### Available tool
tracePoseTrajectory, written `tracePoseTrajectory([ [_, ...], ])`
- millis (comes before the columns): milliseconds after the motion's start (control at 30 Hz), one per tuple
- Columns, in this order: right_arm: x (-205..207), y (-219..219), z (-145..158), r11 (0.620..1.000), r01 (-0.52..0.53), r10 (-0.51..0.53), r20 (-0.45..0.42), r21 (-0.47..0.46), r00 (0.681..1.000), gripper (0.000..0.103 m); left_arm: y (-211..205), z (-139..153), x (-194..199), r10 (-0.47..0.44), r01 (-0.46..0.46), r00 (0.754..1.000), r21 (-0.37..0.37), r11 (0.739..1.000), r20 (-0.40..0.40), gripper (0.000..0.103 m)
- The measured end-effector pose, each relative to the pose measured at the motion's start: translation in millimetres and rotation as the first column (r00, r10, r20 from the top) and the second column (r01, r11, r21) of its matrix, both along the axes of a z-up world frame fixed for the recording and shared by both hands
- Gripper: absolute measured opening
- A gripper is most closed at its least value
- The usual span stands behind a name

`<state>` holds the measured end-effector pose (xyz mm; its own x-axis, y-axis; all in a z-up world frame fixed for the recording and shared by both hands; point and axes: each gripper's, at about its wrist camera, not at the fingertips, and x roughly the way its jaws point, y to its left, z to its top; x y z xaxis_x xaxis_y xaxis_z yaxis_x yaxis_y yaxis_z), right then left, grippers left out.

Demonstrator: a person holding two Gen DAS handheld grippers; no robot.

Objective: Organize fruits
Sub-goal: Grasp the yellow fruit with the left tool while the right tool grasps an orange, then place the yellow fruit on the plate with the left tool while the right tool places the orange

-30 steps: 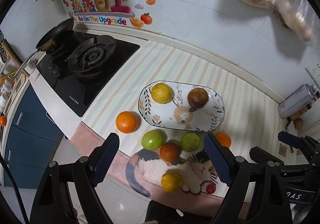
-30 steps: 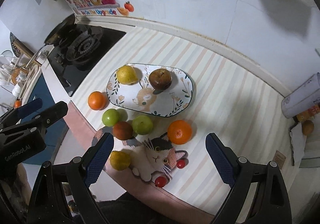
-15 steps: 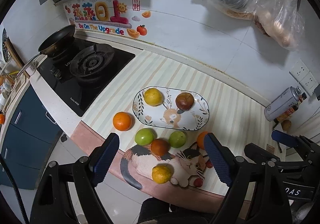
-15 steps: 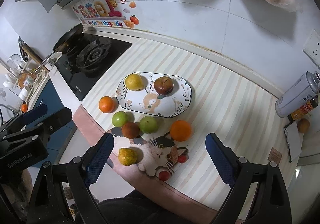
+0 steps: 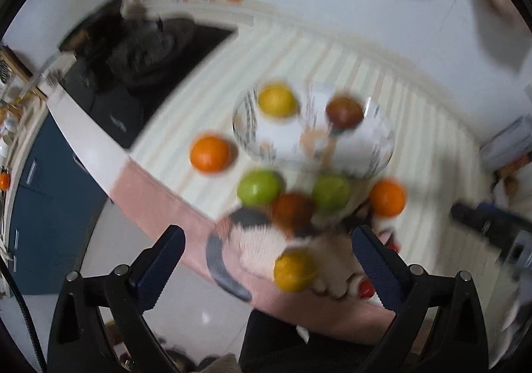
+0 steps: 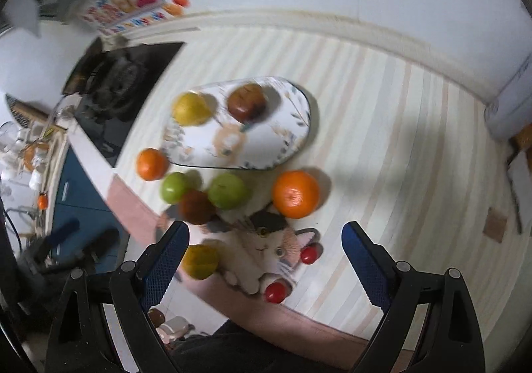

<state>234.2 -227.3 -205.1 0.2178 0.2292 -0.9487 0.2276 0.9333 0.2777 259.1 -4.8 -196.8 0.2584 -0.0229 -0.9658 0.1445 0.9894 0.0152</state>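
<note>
Right wrist view: the right hand-held gripper [image 6: 264, 260] hangs spread and empty, the round orange fruit [image 6: 295, 194] just beyond. The left hand-held gripper [image 5: 266, 268] is opening, nothing between its jaws. A hasty pinch could roll fruit off the striped worktop [image 6: 399, 147].

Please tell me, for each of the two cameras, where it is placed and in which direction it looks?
Left wrist: sits on the left claw, looking steeply down at the striped counter; its two opening fingers show, nothing between them.
Right wrist: sits on the right claw, looking steeply down; its two spread fingers show, empty.
Shared: the plate, the loose fruits, the stove.
</note>
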Motion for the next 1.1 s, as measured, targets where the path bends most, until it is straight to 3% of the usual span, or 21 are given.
tracePoseTrajectory([
  [100, 11, -9, -38, 1.0, 0.025, -0.024, -0.056, 0.013, 0.998, 0.095, -4, -50, -4, -0.011, 0.012, 0.993, 0.011, 1.0, -0.114, 0.103],
  [200, 23, -7, -74, 1.0, 0.011, -0.012, -0.109, -0.009, 0.994, 0.095, -4, -94, -11, -0.002, -0.008, 0.969, -0.038, 0.999, -0.246, 0.102],
  [333, 39, -3, -103, 0.999, -0.01, 0.004, -0.15, -0.037, 0.989, 0.094, -1, -122, -15, 0.018, -0.045, 0.947, -0.076, 0.996, -0.321, 0.101],
  [433, 50, -2, -122, 0.999, -0.006, -0.003, -0.177, -0.049, 0.984, 0.093, -5, -133, -15, 0.012, -0.044, 0.939, -0.087, 0.995, -0.343, 0.101],
  [467, 54, -1, -128, 0.999, -0.009, -0.001, -0.188, -0.05, 0.982, 0.092, -7, -136, -15, 0.003, -0.038, 0.938, -0.094, 0.995, -0.346, 0.095],
  [533, 60, 1, -137, 0.999, -0.013, 0.004, -0.208, -0.041, 0.978, 0.078, -12, -142, -16, -0.015, -0.02, 0.936, -0.095, 0.995, -0.352, 0.081],
  [567, 62, 3, -143, 0.999, -0.019, 0.012, -0.222, -0.029, 0.975, 0.076, -15, -147, -16, -0.024, -0.011, 0.932, -0.094, 0.995, -0.362, 0.065],
  [600, 63, 5, -146, 1.0, -0.015, 0.012, -0.225, -0.014, 0.974, 0.07, -17, -150, -17, -0.027, -0.009, 0.928, -0.096, 0.995, -0.37, 0.057],
  [700, 60, 12, -144, 0.999, -0.035, 0.031, -0.227, -0.017, 0.973, 0.066, -19, -149, -20, -0.021, -0.01, 0.938, -0.088, 0.996, -0.347, 0.056],
  [867, 37, 30, -144, 0.994, -0.081, 0.096, -0.26, 0.068, 0.961, 0.066, -21, -145, -23, -0.019, -0.006, 0.947, -0.079, 0.997, -0.32, 0.056],
  [1100, 28, 33, -155, 0.995, -0.062, 0.083, -0.277, 0.083, 0.957, 0.067, -16, -148, -22, -0.004, -0.021, 0.948, -0.075, 0.997, -0.317, 0.056],
])
